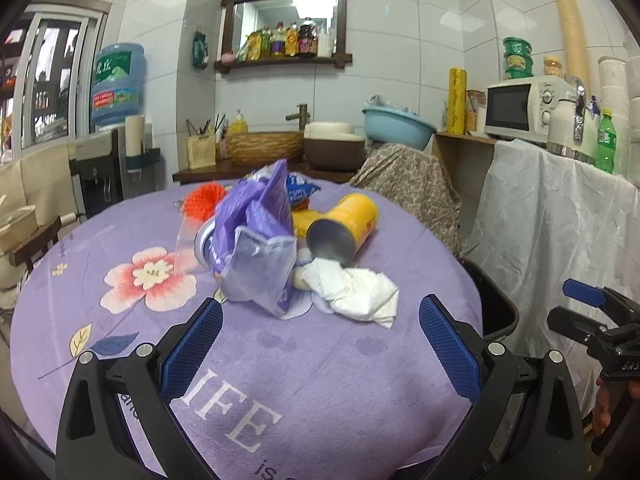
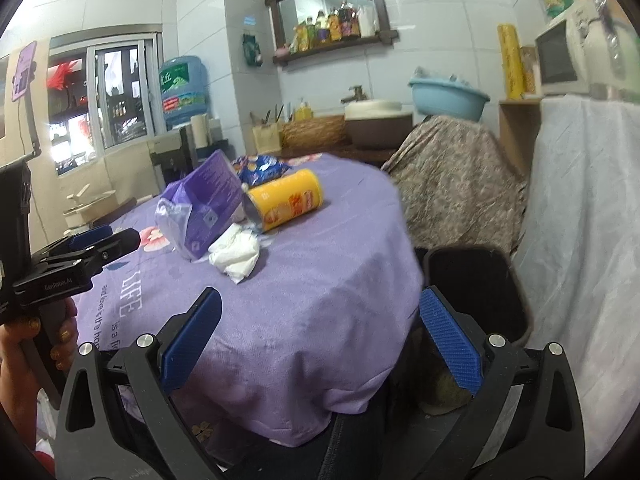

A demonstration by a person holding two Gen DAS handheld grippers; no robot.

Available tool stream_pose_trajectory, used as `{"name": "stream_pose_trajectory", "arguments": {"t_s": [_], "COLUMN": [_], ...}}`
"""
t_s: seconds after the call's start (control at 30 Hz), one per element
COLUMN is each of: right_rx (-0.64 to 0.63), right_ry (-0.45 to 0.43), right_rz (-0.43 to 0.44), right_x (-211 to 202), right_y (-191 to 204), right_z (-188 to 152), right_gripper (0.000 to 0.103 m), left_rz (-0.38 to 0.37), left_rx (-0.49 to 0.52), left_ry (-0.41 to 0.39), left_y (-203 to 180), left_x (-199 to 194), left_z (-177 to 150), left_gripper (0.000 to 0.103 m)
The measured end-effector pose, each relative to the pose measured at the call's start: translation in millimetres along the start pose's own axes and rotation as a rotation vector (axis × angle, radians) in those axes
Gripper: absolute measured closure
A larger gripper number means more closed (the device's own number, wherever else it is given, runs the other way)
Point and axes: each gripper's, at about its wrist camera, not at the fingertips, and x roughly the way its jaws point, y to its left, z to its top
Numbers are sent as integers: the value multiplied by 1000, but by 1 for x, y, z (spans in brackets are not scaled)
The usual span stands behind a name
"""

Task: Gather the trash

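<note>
Trash lies in a loose heap toward the far middle of the table (image 1: 360, 380), which is draped in a purple floral cloth. Nearest the left gripper (image 1: 320, 344) is a crumpled white tissue (image 1: 352, 292), just ahead of it and slightly to the right of its open jaws. Touching the tissue on the left is a crushed purple bag (image 1: 256, 248) standing half upright, with a clear plastic wrapper (image 1: 188, 248) beside it. Behind the tissue a yellow chip can (image 1: 344, 228) lies on its side, its open silver mouth turned toward the camera. Farther back sit a blue snack packet (image 1: 300, 190) and an orange mesh scrubber (image 1: 204, 200).

The left gripper is spread wide and holds nothing, hovering over bare cloth short of the heap. The right gripper (image 2: 320, 344) is likewise spread and empty; it hangs off the table's near right edge, with the heap well ahead and to its left. From this view the tissue (image 2: 236, 254) is the closest item. A black trash bin (image 2: 480, 292) stands on the floor just beside the table, directly ahead of the right gripper's right finger.
</note>
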Motion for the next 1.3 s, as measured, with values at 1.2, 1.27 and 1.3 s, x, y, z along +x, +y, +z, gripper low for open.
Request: {"name": "stream_pose_trajectory", "arguments": {"t_s": [1.2, 1.27, 1.3], "right_rx": [-283, -300, -303], "right_ry": [398, 388, 382], "right_rz": [171, 171, 176], "right_x": [185, 183, 181], "right_y": [84, 84, 83], "right_z": [54, 52, 52], "right_gripper": [41, 50, 59], "left_rz": [-90, -91, -91], "left_rx": [-225, -232, -233], "left_ry": [246, 250, 252], "left_y": [70, 69, 68], "left_x": [83, 86, 88], "left_z": [25, 27, 28], "left_gripper": [14, 14, 14]}}
